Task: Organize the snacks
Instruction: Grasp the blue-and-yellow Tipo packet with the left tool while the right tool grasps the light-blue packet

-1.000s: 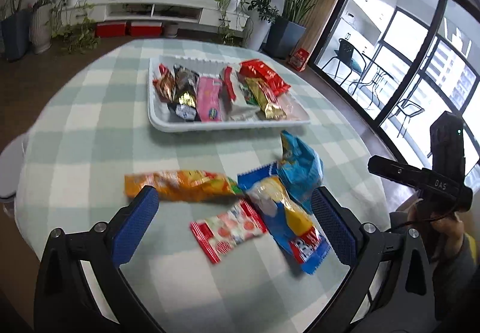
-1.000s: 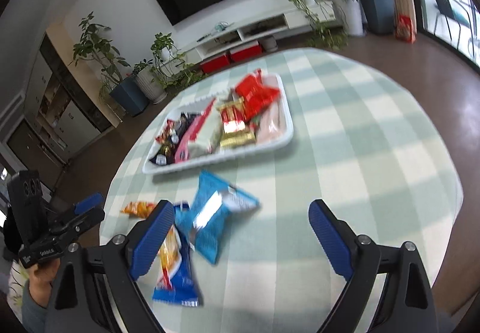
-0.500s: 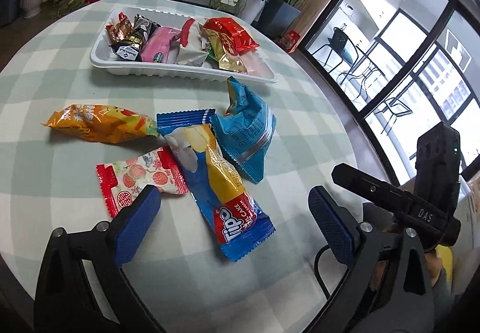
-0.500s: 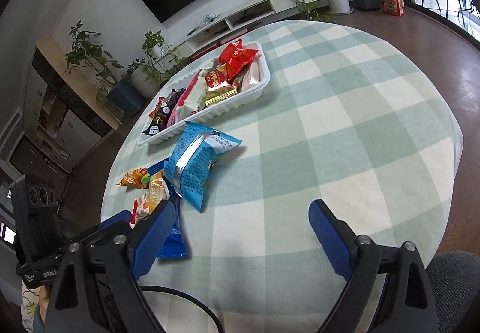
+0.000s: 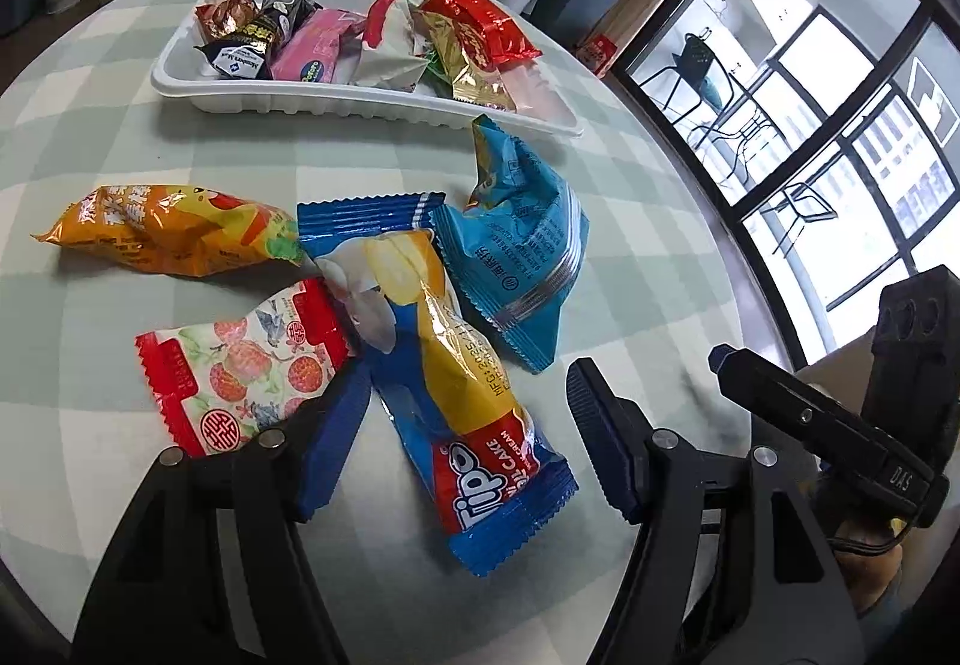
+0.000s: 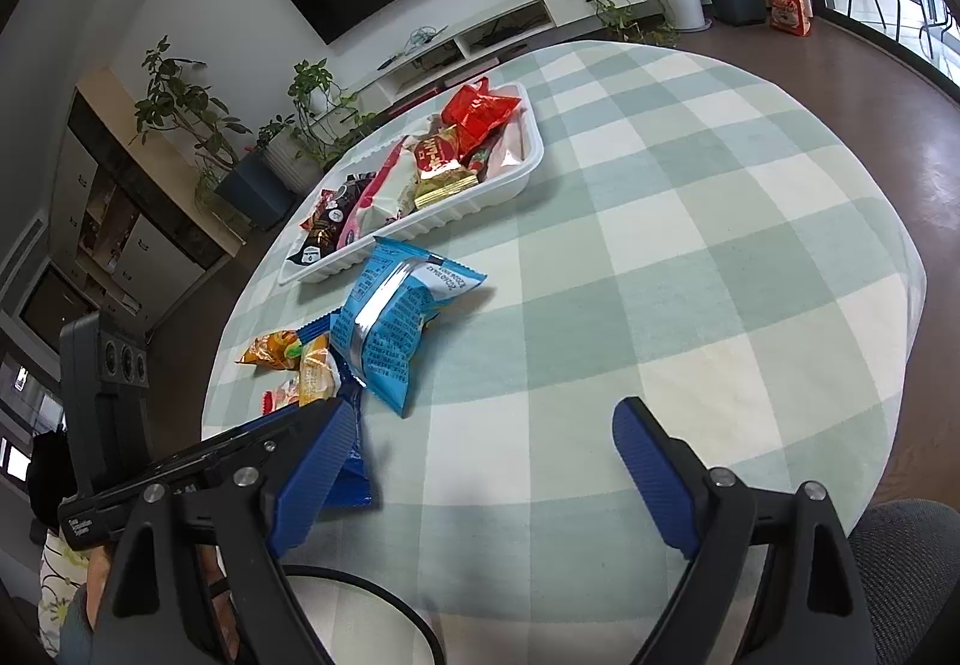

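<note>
1. About 6 snacks are already packed in the white tray (image 5: pixel 360 104)
2. 4 packets remain loose on the counter (image 6: pixel 690 257)
3. The Tipo cake packet (image 5: pixel 474 425) is straddled by the left claw (image 5: pixel 462 443), which has just been closing, not yet gripping
4. The right claw (image 6: pixel 474 476) is held open, empty

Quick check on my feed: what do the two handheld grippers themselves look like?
Both match: the left gripper and right gripper have black angular frames with silver bolts and ribbed blue pads. A black cable loops beneath the right one. White lettering marks each black body.
</note>
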Action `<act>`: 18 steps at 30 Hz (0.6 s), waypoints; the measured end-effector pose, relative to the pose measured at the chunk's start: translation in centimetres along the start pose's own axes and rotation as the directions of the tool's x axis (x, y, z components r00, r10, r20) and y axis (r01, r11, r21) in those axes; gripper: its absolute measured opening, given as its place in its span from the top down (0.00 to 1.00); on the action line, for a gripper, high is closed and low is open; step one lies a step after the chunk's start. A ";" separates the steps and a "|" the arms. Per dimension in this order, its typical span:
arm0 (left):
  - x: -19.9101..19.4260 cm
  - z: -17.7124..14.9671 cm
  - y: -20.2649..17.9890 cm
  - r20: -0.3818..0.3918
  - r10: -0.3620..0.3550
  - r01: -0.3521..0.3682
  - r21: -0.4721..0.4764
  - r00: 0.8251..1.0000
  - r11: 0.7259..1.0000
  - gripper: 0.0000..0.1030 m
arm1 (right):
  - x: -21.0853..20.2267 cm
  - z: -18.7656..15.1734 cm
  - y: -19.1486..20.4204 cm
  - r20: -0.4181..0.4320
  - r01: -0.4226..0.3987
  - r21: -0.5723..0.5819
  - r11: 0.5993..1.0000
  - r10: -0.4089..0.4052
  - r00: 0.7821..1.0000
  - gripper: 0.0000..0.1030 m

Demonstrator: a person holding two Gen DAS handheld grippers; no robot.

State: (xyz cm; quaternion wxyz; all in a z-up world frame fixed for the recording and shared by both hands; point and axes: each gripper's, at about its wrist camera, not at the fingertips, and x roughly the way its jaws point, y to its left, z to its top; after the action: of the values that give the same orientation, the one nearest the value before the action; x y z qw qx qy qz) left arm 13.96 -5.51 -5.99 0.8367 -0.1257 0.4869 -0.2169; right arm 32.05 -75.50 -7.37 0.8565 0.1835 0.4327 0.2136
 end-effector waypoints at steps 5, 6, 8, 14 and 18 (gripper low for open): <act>0.7 0.7 -0.4 -0.023 0.029 -0.028 0.043 0.999 0.999 0.36 | -0.1 -0.1 0.2 0.000 0.011 -0.018 1.000 -0.011 1.000 0.12; 0.9 0.9 -0.5 -0.029 0.036 -0.035 0.058 0.999 0.998 0.36 | -0.1 -0.2 0.4 0.000 0.014 -0.023 1.000 -0.014 1.000 0.12; 1.3 1.1 -0.9 -0.045 0.060 -0.055 0.102 0.997 0.993 0.36 | -0.1 -0.3 0.5 0.001 0.017 -0.031 0.999 -0.017 1.000 0.12; 2.1 2.0 -0.9 -0.069 0.103 -0.091 0.163 0.992 0.982 0.49 | -0.2 -0.1 0.7 -0.001 0.023 -0.026 0.999 -0.023 1.000 0.12; 2.3 2.8 -0.5 -0.083 0.116 -0.099 0.182 0.990 0.978 0.63 | -0.1 0.3 0.8 0.000 0.031 -0.025 0.999 -0.031 1.000 0.12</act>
State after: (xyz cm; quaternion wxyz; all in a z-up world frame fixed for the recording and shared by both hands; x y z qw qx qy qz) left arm 17.28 -7.06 -6.19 0.8315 -0.0138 0.5102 -0.2195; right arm 32.04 -74.98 -6.74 0.8618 0.1658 0.4330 0.2057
